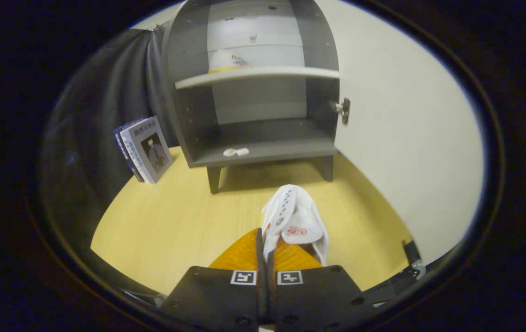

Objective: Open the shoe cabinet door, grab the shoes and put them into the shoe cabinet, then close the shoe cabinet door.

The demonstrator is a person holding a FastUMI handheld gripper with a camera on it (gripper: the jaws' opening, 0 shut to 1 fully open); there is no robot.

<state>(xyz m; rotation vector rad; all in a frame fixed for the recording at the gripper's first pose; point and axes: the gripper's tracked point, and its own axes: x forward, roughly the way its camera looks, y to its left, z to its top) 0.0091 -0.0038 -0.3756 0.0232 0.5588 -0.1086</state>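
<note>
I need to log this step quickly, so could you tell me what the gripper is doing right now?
Gripper: shut on the white shoe, held up in front of the open cabinet.

The white shoe's point(296, 216) heel end is hidden behind the closed jaws of the gripper point(265, 251), so the grip point cannot be seen. A second shoe point(227, 61) on the cabinet's upper shelf point(263, 74) shows only partly above the shelf edge. Two small pale items point(236, 151) on the cabinet floor are too small to identify.
</note>
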